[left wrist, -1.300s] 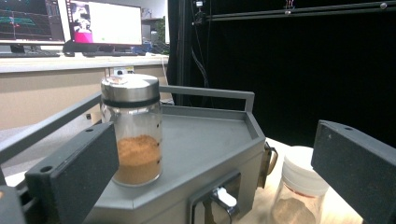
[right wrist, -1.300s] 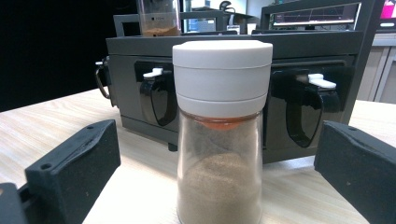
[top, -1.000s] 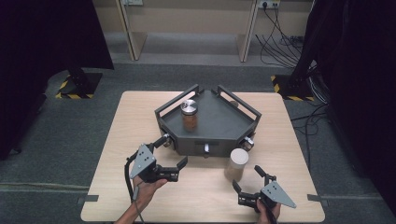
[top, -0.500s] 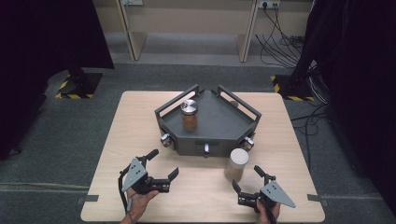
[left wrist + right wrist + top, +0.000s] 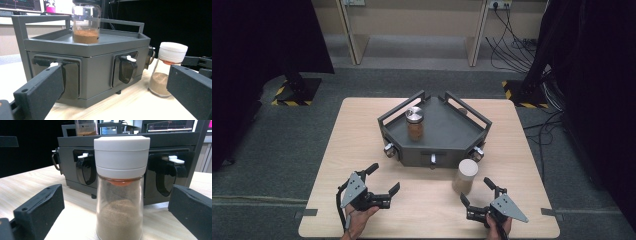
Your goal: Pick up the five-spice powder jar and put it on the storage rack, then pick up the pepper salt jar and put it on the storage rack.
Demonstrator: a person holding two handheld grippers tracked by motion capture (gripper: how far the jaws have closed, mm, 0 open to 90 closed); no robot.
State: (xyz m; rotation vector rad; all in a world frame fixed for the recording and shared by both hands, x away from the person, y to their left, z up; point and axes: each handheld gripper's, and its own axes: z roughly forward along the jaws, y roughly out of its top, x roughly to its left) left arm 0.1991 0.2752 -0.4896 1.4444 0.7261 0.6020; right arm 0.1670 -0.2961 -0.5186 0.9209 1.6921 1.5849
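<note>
A grey angular rack stands mid-table with a metal-lidded jar of brown powder on its top tray. A white-capped spice jar of tan powder stands upright on the wood just in front of the rack's right corner. My right gripper is open close behind that jar, which stands between the spread jaws but apart from them. My left gripper is open and holds nothing at the front left, facing the rack with the white-capped jar off to its right.
The rack's front faces carry dark latch handles and round knobs. Bare wooden table lies left of the rack and along the front edge. Black curtains, cables and stands surround the table on the floor.
My left gripper has pulled back from the rack's front left corner toward the table's near edge. The right gripper and both jars have stayed put.
</note>
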